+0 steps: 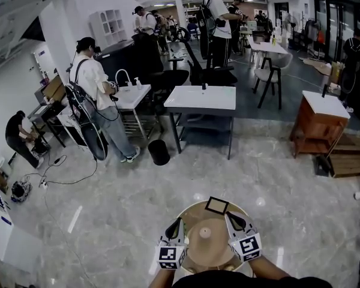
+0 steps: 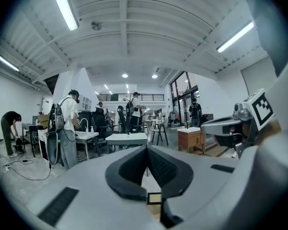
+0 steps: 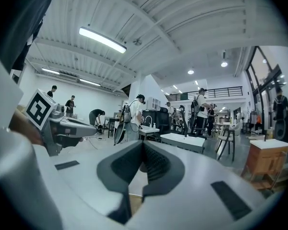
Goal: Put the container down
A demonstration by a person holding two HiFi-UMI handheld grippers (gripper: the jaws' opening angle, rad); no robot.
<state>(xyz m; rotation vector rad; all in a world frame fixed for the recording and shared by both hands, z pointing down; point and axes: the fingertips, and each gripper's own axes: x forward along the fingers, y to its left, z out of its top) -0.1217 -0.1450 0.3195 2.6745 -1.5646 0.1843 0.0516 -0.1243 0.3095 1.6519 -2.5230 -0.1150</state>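
Note:
A small pale container (image 1: pixel 205 233) stands at the middle of a round tan tabletop (image 1: pixel 195 218) directly below me. A black-framed square tag (image 1: pixel 216 205) lies at the tabletop's far rim. My left gripper (image 1: pixel 175 228) hovers over the left side of the round top and my right gripper (image 1: pixel 233 222) over the right side, both apart from the container. In the left gripper view the jaws meet at their tips (image 2: pixel 146 147) with nothing between them, and the tag (image 2: pixel 154 198) shows below. The right gripper's jaws (image 3: pixel 143 143) also meet, holding nothing.
Beyond the round top is grey marble floor. Farther off stand a white table (image 1: pixel 201 98), a black bin (image 1: pixel 159 152), a wooden cabinet (image 1: pixel 318 122) and a person (image 1: pixel 93 83) at a sink table. Cables (image 1: pixel 48 182) trail on the left floor.

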